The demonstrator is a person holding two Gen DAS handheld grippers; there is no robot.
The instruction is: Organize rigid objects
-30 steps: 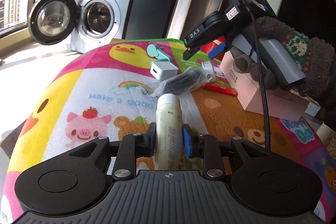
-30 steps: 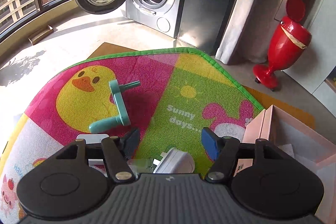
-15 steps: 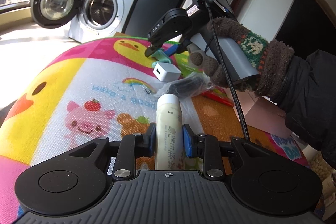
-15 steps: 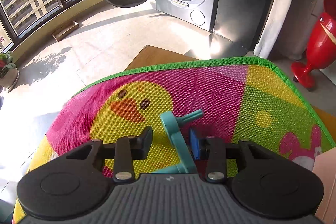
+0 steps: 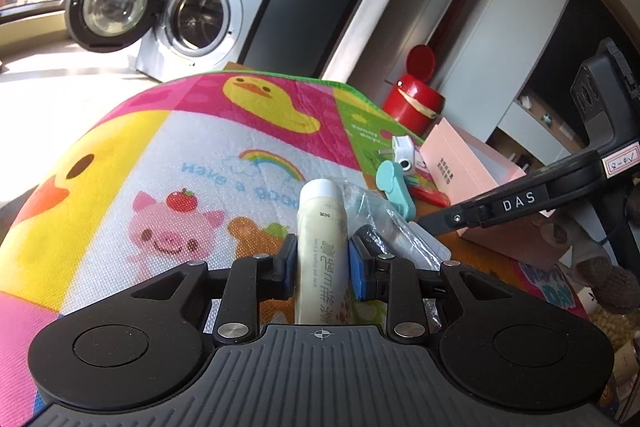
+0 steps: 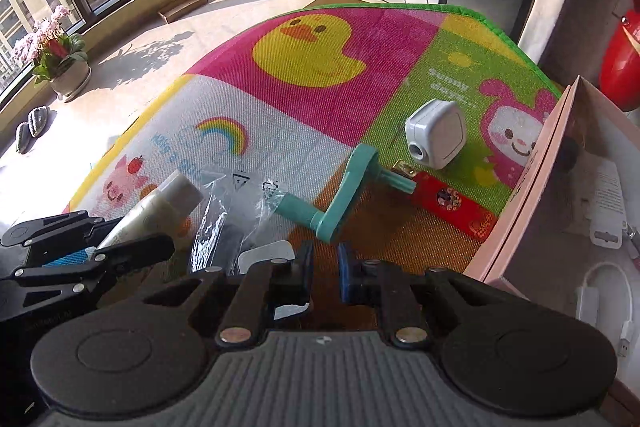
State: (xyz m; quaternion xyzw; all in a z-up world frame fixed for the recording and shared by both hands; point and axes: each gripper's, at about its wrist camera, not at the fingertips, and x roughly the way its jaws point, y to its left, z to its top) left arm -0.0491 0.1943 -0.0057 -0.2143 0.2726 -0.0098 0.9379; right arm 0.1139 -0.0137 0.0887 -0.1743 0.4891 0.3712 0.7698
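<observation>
Firmly, left gripper (image 5: 322, 259) fingers pinch a smooth cream tube (image 5: 320, 227); right gripper (image 6: 322, 269) fingers closed, empty.

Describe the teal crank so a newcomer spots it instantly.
Start at the open pink box on the cartoon mat's right side. Just left of it lies the teal crank, beside a white charger and red strip. It alone is teal and Z-shaped.
</observation>
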